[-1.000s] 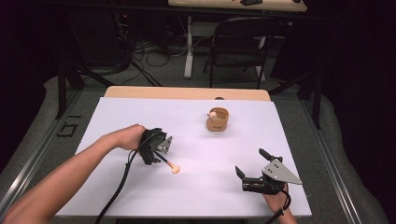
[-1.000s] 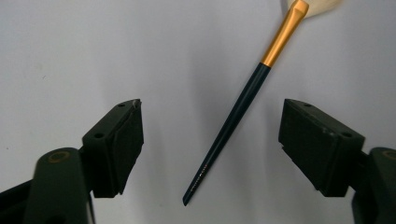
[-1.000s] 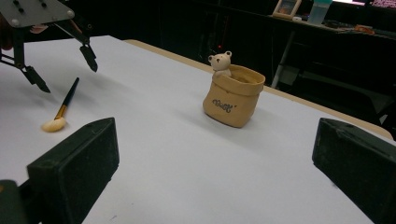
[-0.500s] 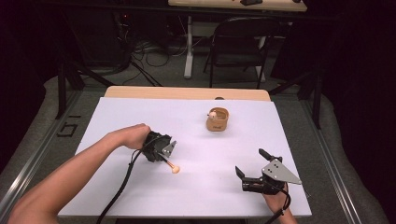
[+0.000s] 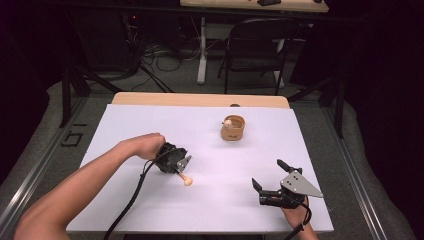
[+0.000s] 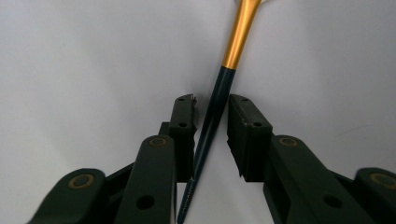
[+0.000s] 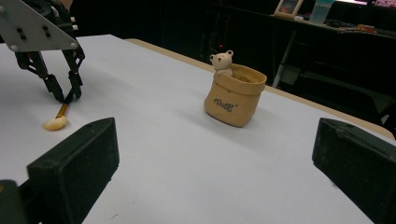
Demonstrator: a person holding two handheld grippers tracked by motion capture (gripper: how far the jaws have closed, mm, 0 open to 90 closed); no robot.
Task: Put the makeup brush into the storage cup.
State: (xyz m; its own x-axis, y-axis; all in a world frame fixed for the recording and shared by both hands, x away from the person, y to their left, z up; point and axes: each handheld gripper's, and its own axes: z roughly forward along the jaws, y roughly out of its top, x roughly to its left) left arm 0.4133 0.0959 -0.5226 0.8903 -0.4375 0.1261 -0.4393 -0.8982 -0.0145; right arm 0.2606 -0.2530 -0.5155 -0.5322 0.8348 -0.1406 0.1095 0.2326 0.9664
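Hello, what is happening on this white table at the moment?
A person works with a gripper in each hand. The left gripper is down over a small makeup brush that lies on the white table. Its jaws have just been closing with the dark handle between them, but a narrow gap is visible on each side, so the grip is not firm yet. The right gripper rests open near the table's front edge. A tan pouch-shaped holder with a little bear stands farther back, apart from both.

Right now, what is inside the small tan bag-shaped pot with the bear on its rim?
The pot stands open, and the bear sits at its rim. The inner wall looks bare near the top; the front wall covers the bottom, so anything lying there is hidden.
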